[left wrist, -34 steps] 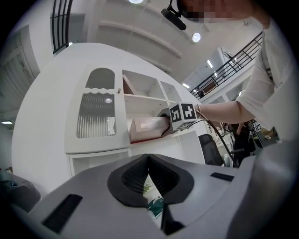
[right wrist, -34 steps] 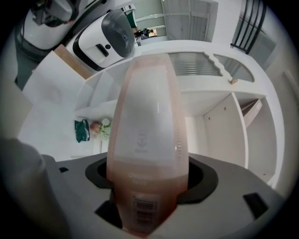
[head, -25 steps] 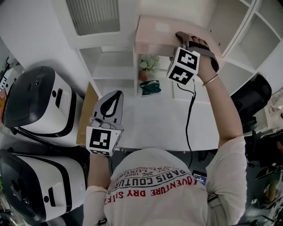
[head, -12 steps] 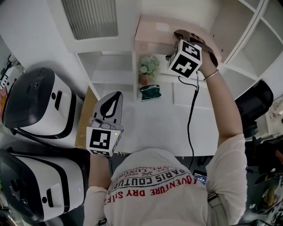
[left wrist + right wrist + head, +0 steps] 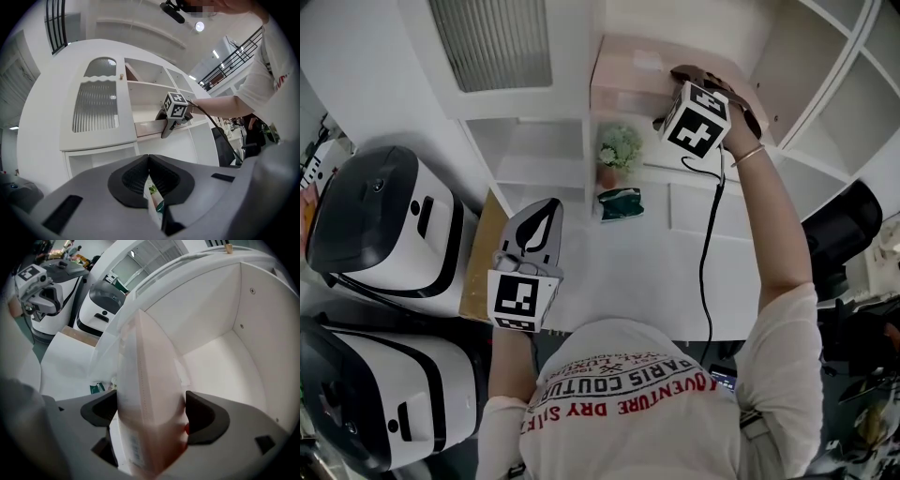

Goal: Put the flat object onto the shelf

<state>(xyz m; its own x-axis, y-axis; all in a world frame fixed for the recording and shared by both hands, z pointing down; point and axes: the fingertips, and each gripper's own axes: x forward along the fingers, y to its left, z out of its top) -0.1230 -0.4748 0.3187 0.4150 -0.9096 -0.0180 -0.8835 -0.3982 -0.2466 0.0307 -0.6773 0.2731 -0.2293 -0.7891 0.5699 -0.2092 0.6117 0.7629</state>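
Pink flat box [image 5: 149, 380] stands between the wide-parted jaws of the right tool [image 5: 152, 413]; left tool [image 5: 149, 157] closed, empty.

Looks like an indoor test hall dressed as a home: white shelf unit [image 5: 525, 173] and potted plant [image 5: 619, 150] at twelve o'clock, bulky white-and-black machines [image 5: 384, 225] at nine.

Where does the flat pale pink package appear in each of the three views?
Head view: the flat pale pink package lies at top centre, in an upper compartment.
Left gripper view: the package is a pale strip near the centre, above the jaws.
Right gripper view: the package fills the centre, between the jaws of the right gripper.
Shared landmark: the white shelf unit, around the package in every view.
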